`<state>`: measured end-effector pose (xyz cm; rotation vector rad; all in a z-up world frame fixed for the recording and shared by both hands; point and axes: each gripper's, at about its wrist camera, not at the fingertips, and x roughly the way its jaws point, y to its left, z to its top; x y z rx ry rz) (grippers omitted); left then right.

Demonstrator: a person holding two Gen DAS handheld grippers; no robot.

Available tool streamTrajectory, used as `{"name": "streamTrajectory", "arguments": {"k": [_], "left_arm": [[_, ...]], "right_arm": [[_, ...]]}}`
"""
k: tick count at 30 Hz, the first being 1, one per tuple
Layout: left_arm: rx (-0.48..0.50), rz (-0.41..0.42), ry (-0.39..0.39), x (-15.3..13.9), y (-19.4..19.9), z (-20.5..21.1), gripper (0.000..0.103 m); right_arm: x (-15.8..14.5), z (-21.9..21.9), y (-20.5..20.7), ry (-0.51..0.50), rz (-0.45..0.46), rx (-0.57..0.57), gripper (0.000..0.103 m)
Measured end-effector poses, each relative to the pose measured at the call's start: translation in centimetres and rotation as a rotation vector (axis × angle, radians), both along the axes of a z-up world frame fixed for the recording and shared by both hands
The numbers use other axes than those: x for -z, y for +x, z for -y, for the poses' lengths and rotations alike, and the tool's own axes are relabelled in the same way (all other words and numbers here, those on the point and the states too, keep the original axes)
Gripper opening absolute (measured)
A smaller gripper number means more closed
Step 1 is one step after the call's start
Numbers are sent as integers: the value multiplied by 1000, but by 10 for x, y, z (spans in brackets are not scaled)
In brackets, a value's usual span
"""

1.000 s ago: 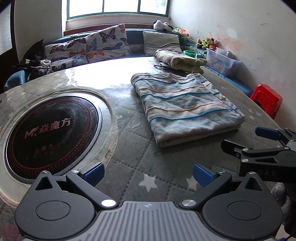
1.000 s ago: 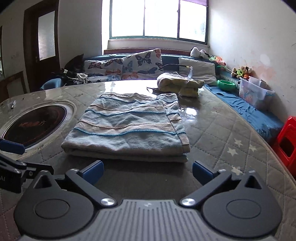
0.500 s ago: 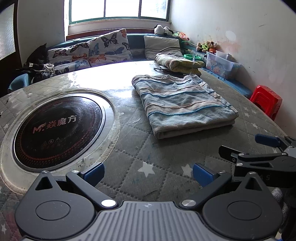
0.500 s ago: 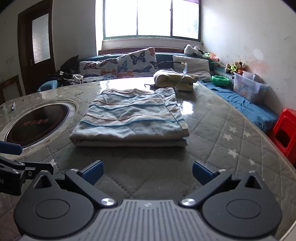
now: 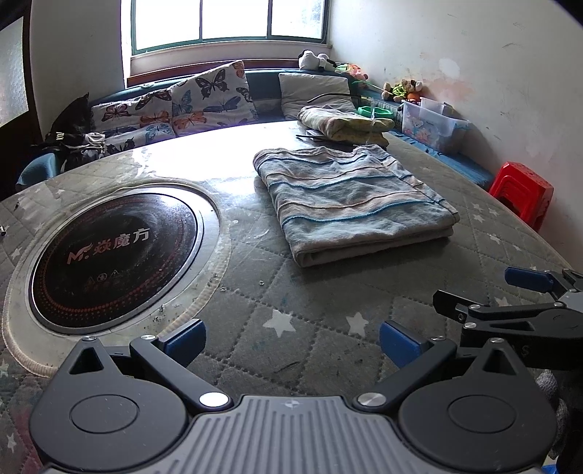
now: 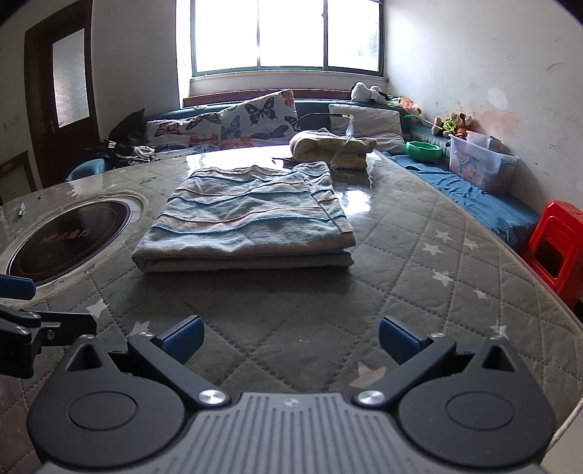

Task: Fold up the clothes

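Both grippers, left and right, hover with jaws wide and empty near the surface's front edge; the folded cloth lies mid-surface; a clear bin holds unclear items.

A round table covered in grey quilted cloth with white stars filled the lower half of both views. A black circular induction hob sat sunk in it at the left. Butterfly-print cushions and a plain grey pillow lined a blue bench under the window at the top. A clear plastic storage box and a red plastic stool stood at the right.
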<state>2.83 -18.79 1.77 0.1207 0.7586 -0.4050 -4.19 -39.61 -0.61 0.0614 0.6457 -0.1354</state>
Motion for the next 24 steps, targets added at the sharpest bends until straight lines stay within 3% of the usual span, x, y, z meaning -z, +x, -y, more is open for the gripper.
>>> {"name": "streamTrajectory", "arguments": {"k": [24], "left_arm": [[16, 28, 13, -7, -10, 10, 103]], "right_arm": [[-1, -2, -1, 3, 6, -5, 103]]}}
